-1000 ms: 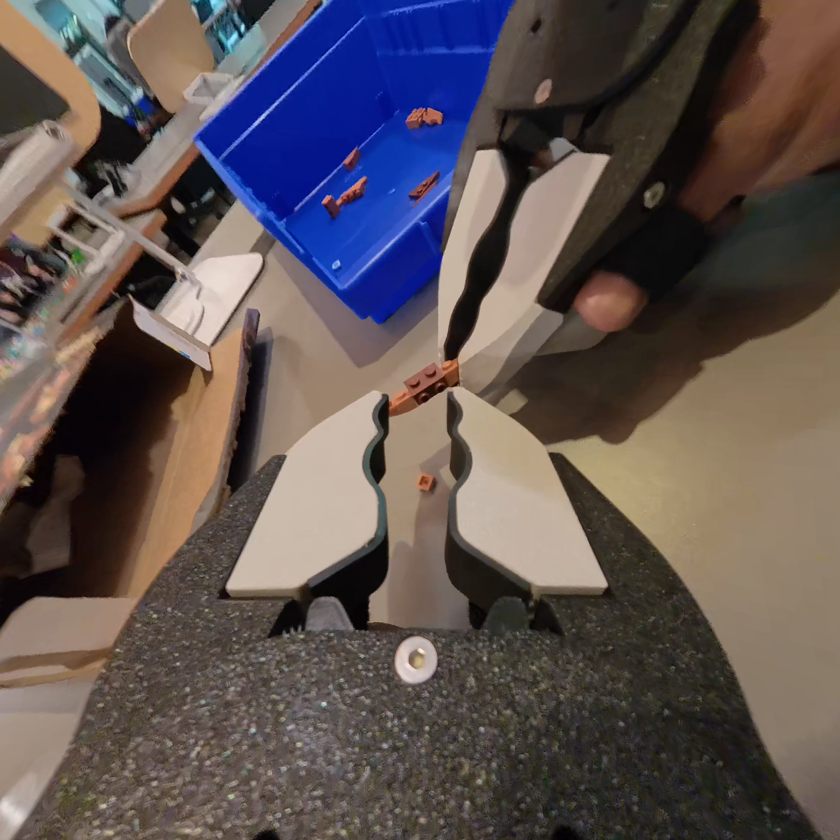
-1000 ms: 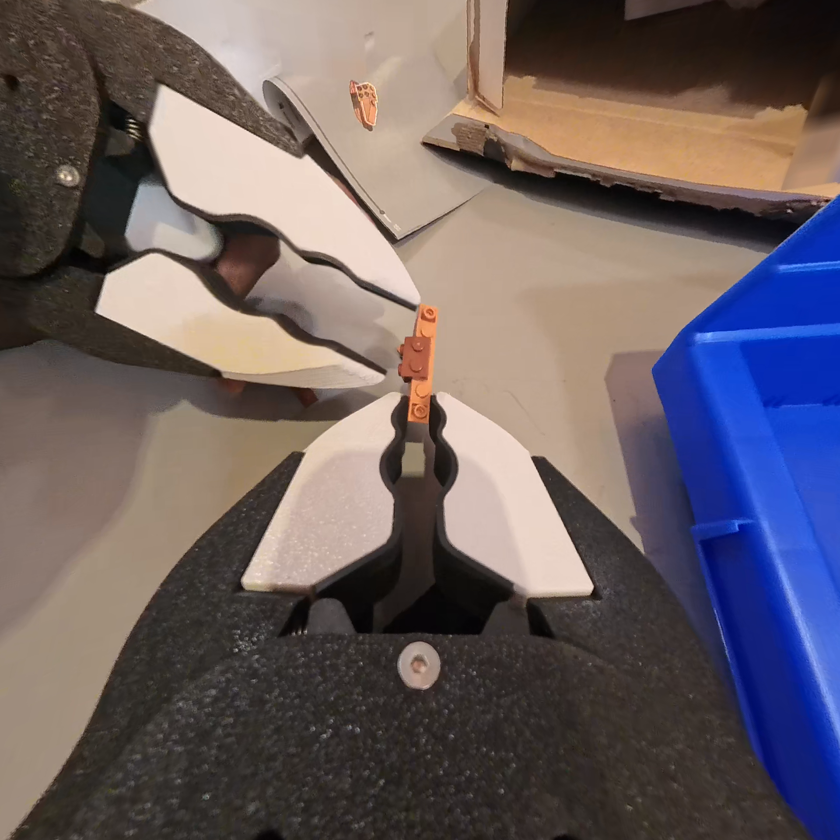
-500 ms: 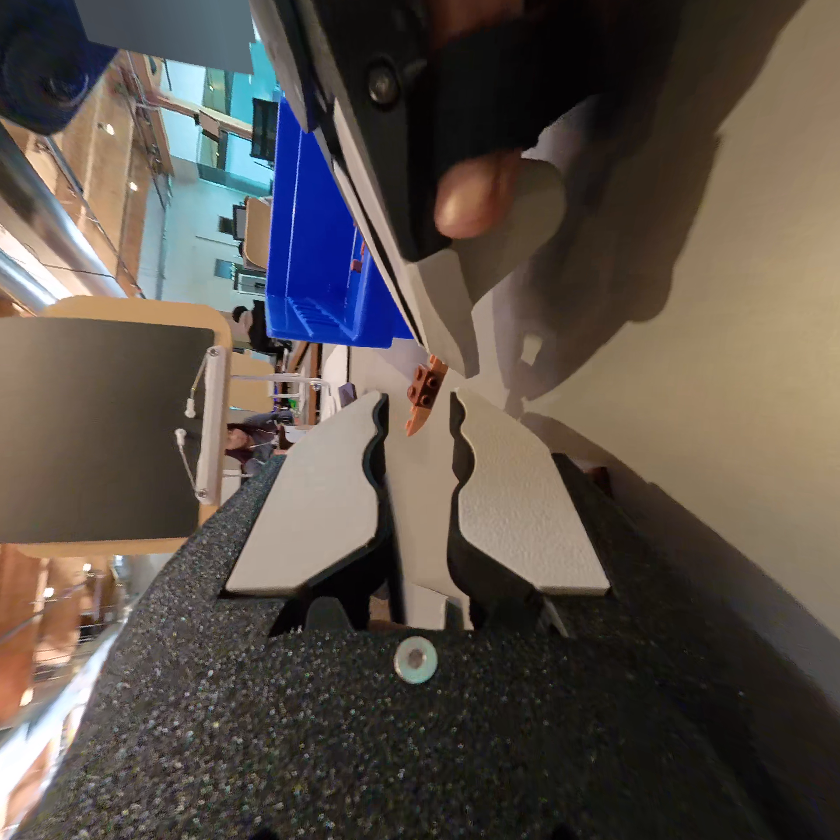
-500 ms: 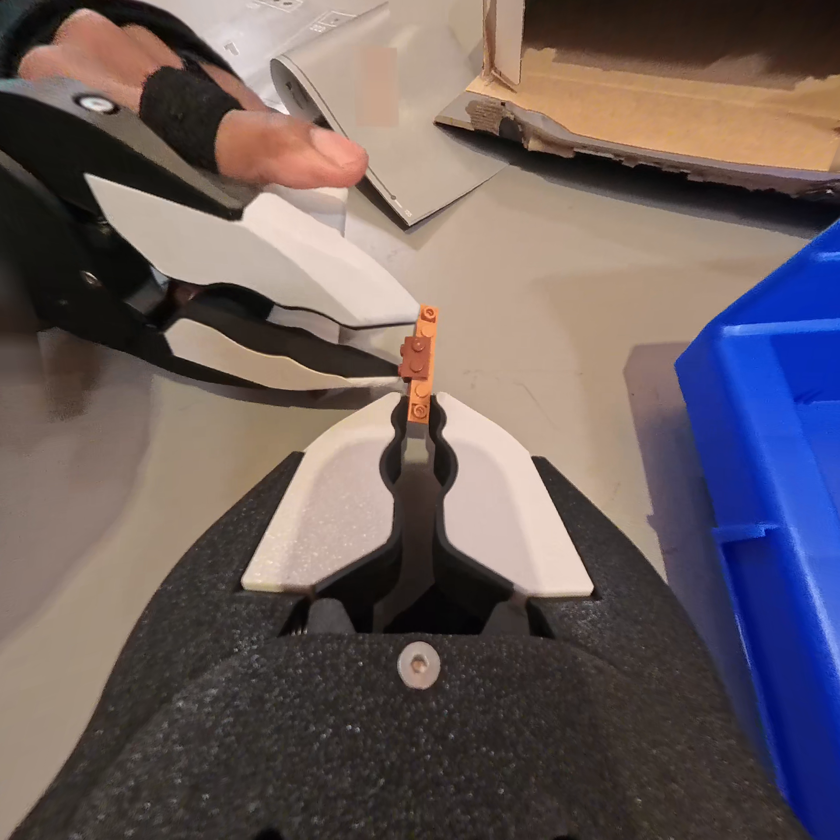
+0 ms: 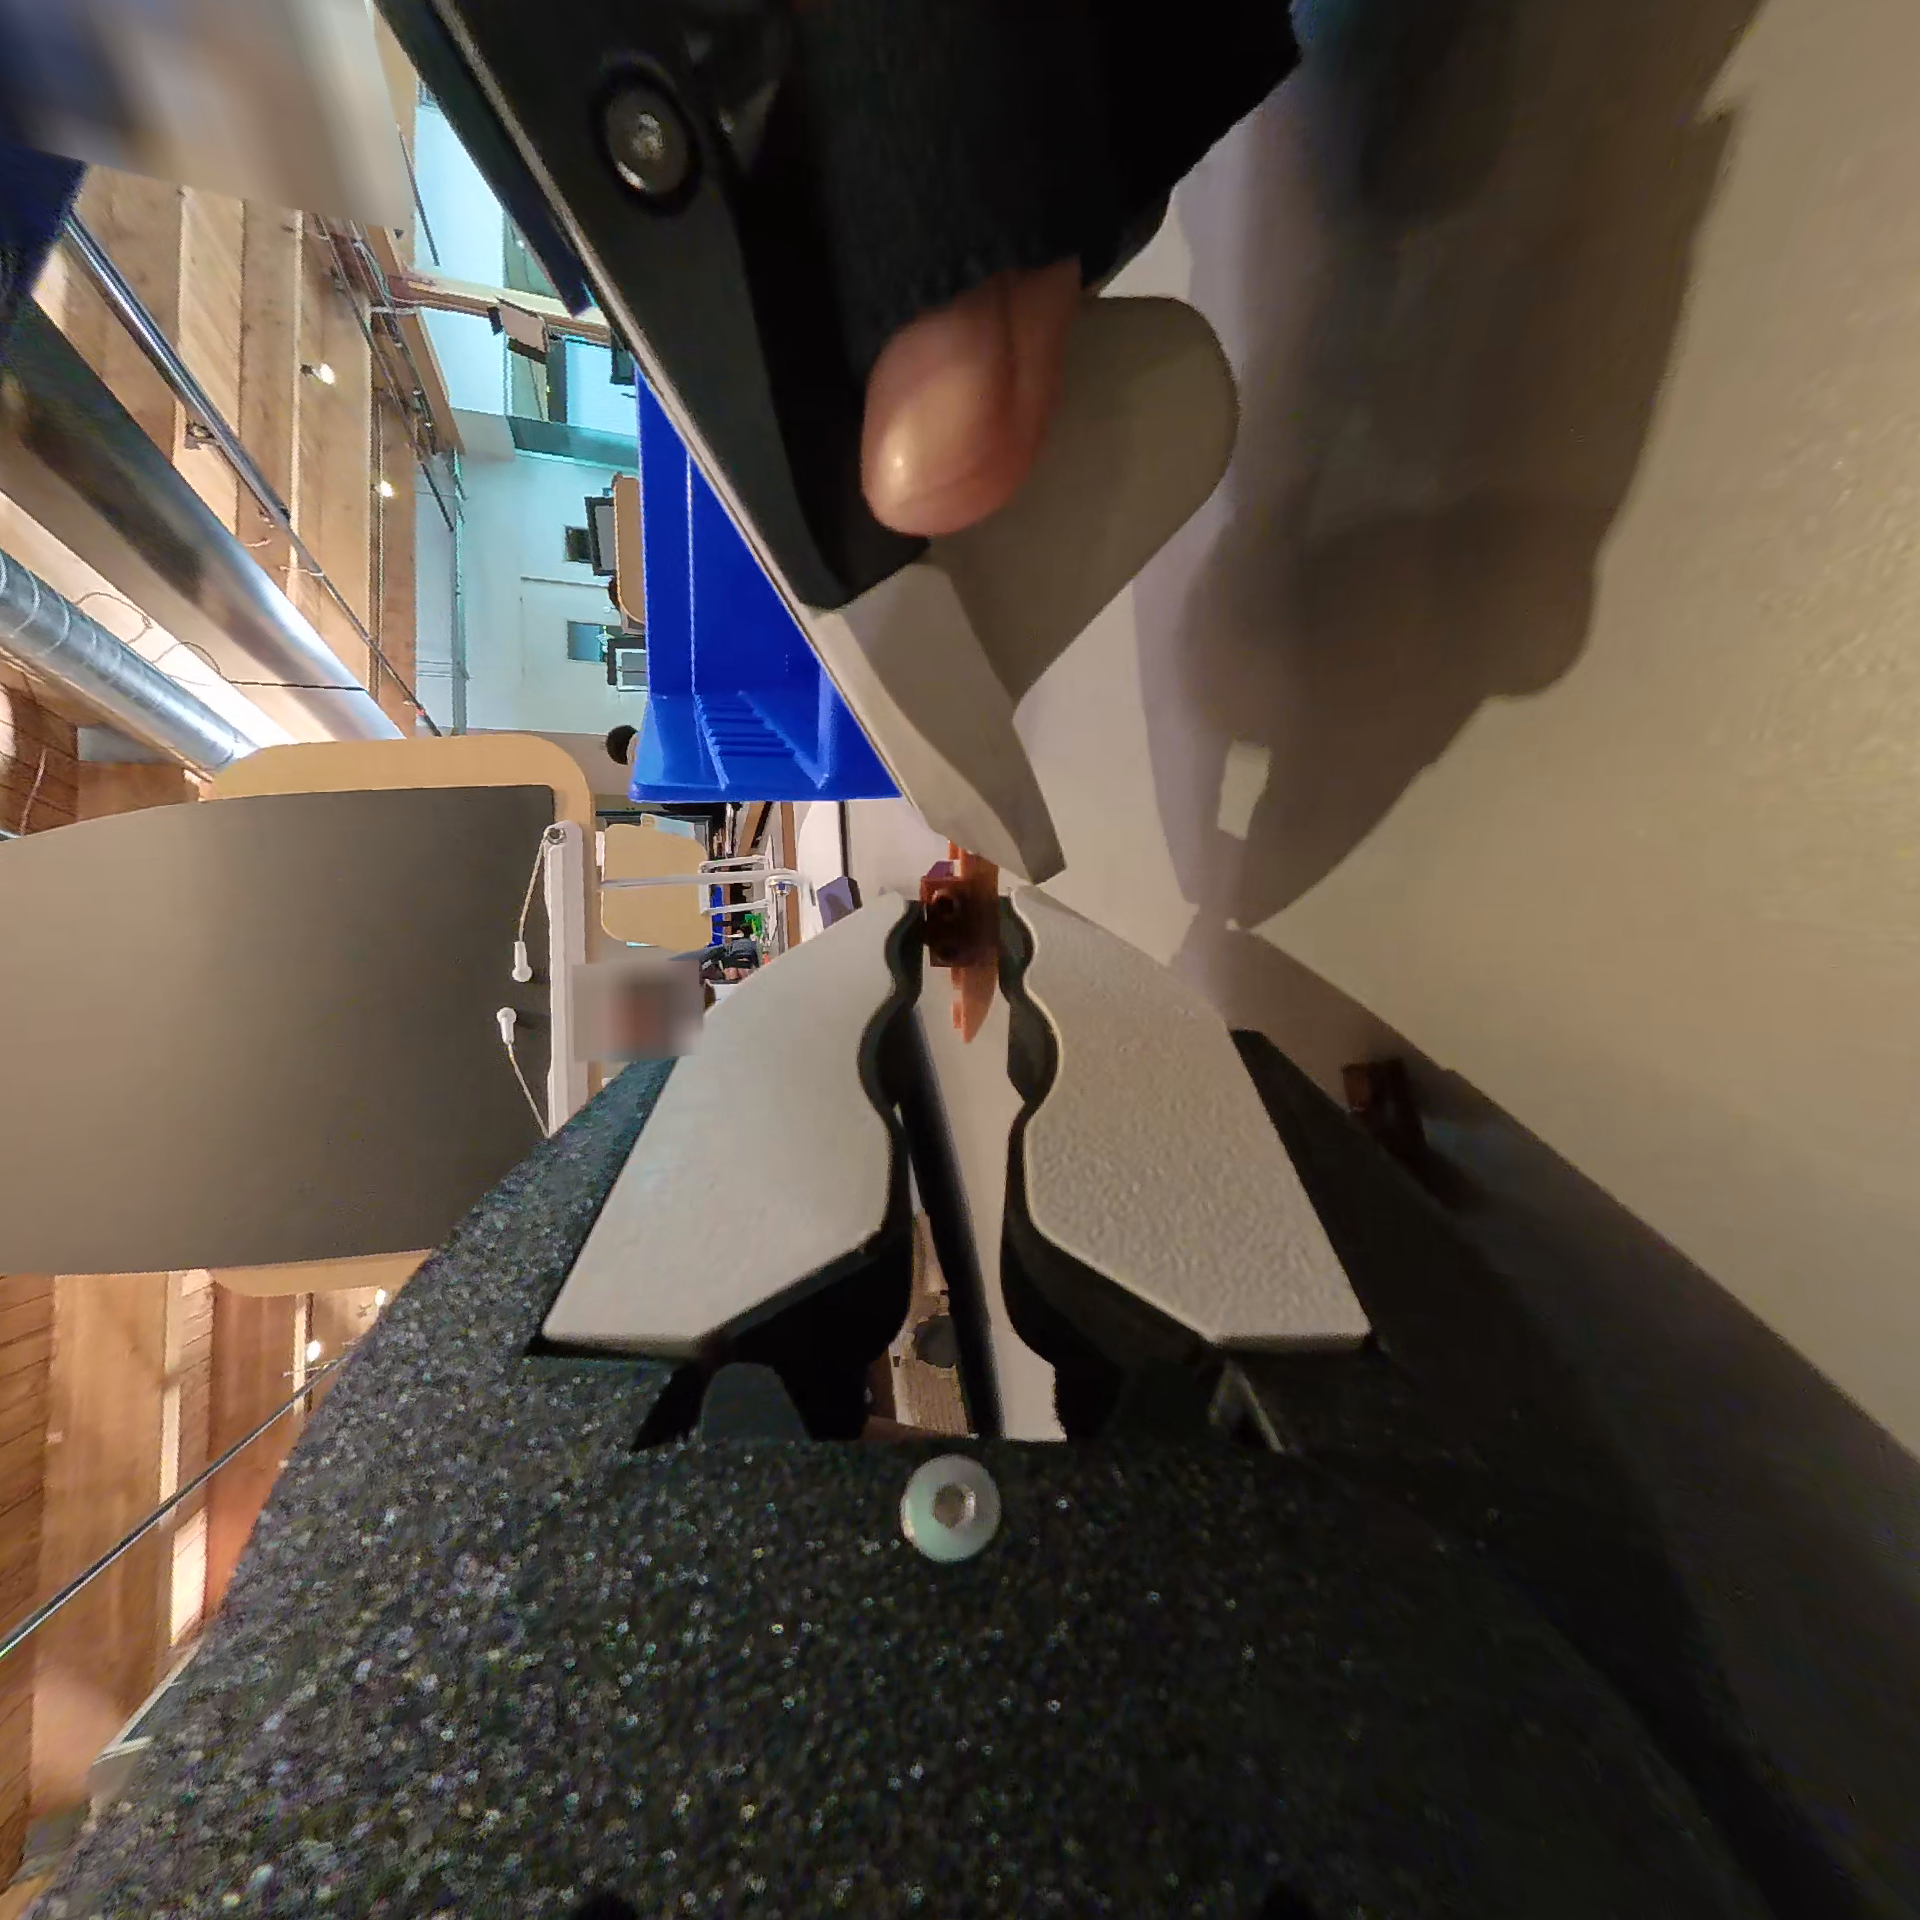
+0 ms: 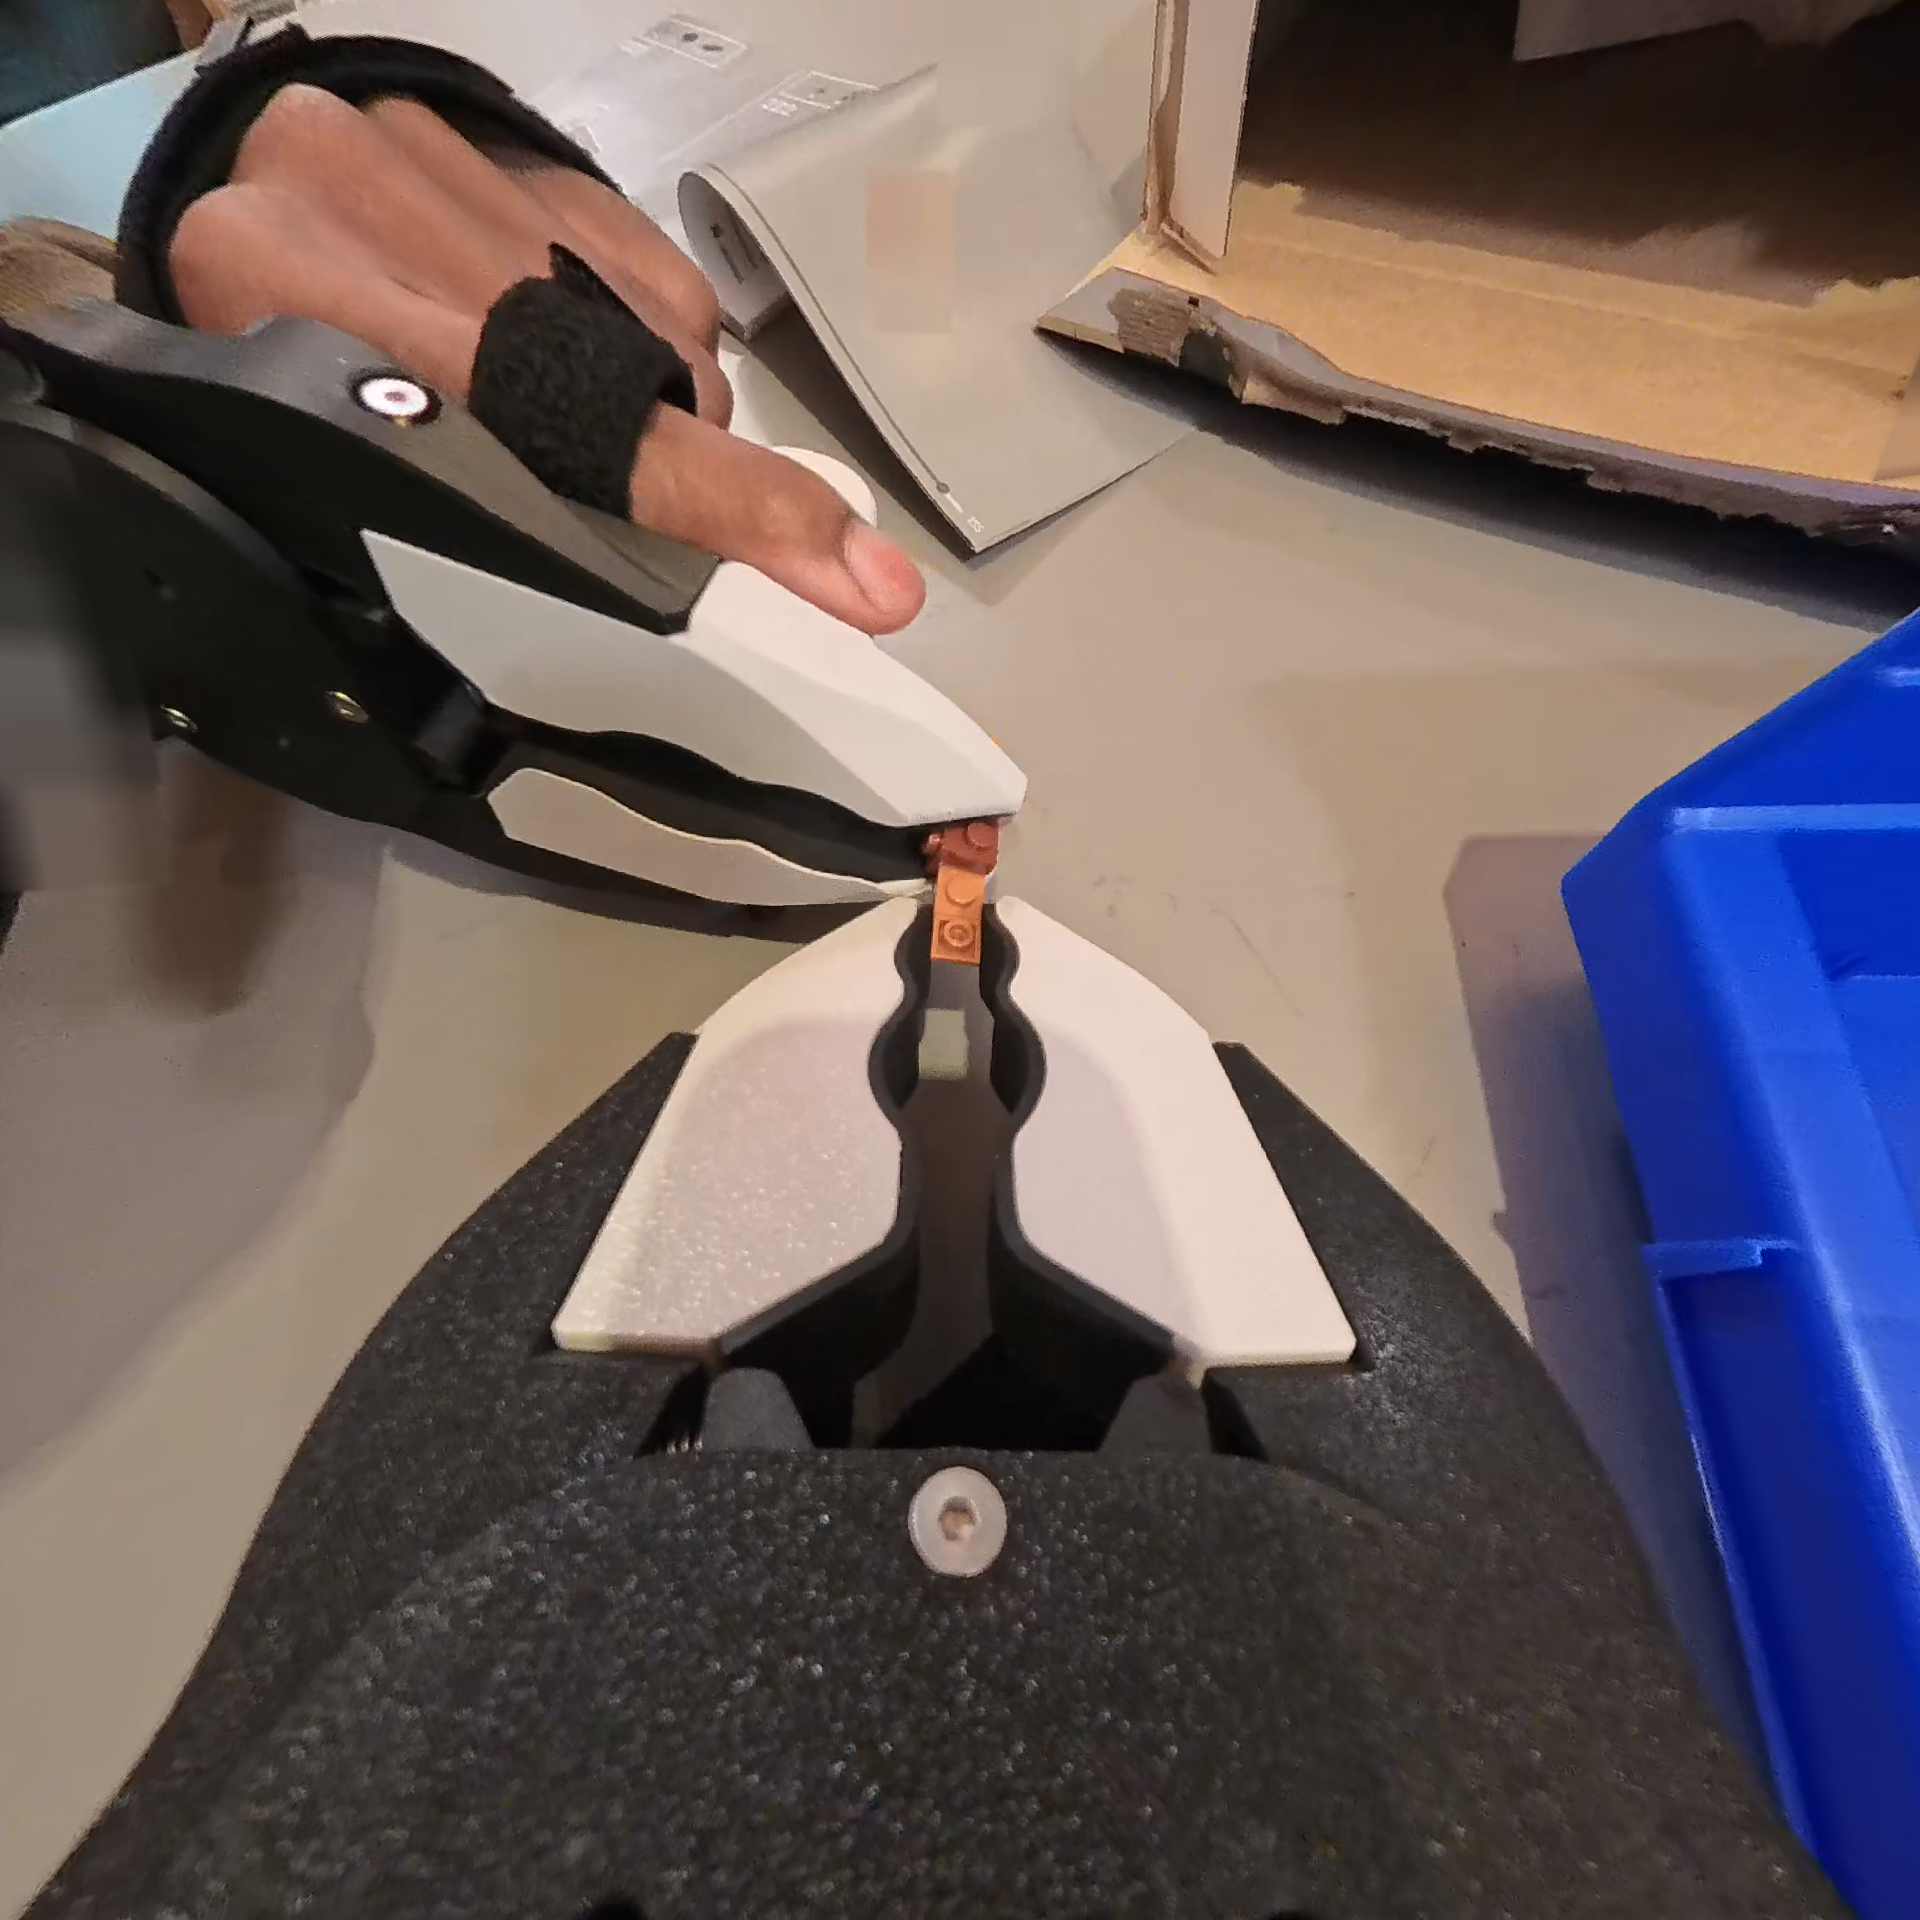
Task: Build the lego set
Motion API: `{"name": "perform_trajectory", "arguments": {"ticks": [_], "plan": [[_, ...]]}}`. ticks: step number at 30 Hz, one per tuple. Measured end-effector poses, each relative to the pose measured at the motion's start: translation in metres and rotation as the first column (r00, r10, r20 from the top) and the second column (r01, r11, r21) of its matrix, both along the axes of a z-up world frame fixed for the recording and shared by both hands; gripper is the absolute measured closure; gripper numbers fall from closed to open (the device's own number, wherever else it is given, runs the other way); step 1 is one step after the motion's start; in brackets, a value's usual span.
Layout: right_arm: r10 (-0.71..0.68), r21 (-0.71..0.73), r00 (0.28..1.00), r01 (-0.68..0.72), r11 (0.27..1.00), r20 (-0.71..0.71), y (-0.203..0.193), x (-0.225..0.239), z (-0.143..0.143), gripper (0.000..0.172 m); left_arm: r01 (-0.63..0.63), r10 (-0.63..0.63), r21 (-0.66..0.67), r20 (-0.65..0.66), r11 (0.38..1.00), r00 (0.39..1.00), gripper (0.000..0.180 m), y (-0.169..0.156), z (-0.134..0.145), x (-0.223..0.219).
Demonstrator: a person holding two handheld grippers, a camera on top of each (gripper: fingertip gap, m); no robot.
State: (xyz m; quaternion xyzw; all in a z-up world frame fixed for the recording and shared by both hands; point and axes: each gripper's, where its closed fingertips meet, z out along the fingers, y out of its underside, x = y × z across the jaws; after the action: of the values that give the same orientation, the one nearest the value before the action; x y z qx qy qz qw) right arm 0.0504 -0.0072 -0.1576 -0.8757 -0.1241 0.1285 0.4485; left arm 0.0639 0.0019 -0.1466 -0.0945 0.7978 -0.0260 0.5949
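The left gripper's (image 5: 961, 914) two pale fingers (image 5: 790, 1081) are seen in the left wrist view drawn in on a small brown brick piece (image 5: 948, 925), which is pinched between their tips; half a second ago the same fingers stood wider, with the piece between them and not pressed. The piece is mounted on an orange plate (image 5: 975, 997), whose free end reaches back into the gap between the fingers. The view remains rolled on its side, as half a second ago, whereas a second ago it was level. The right gripper (image 5: 1023, 862) is seen coming in from above, its tip touching the plate. A blue bin (image 5: 727, 665) is seen behind it, and a loose brown piece (image 5: 1377, 1091) lies on the desk (image 5: 1662, 727) beside the gripper body.

In the right wrist view, the right gripper's (image 6: 958, 914) fingers (image 6: 1101, 1091) are pressed on the near end of the orange plate (image 6: 956, 920), as in both earlier frames. The plate stands out beyond the tips, and the brown piece (image 6: 968, 847) on it is now clamped between the left gripper's (image 6: 961, 852) fingers, which earlier stood apart around it. A hand (image 6: 436, 301) is seen on that gripper. The blue bin (image 6: 1766, 1143) stands by the desk's (image 6: 1299, 727) right edge, with a torn cardboard box (image 6: 1558, 312) and a curled grey sheet (image 6: 883, 343) at the far side.
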Motion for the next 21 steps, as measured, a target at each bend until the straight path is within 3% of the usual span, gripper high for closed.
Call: {"name": "perform_trajectory", "arguments": {"ticks": [11, 21], "plan": [[0.006, 0.014, 0.999, -0.006, 1.0, -0.033, 0.001, -0.001, 0.003, 0.164, -0.011, 0.011, -0.012, 0.006, 1.0, 1.0, 0.168, 0.001, 0.002, 0.0], [0.081, 0.148, 0.993, -0.093, 0.985, 0.085, 0.001, 0.005, 0.021, 0.152, -0.03, 0.023, -0.209, -0.034, 0.977, 0.999, 0.168, 0.004, 0.004, -0.003]]}}
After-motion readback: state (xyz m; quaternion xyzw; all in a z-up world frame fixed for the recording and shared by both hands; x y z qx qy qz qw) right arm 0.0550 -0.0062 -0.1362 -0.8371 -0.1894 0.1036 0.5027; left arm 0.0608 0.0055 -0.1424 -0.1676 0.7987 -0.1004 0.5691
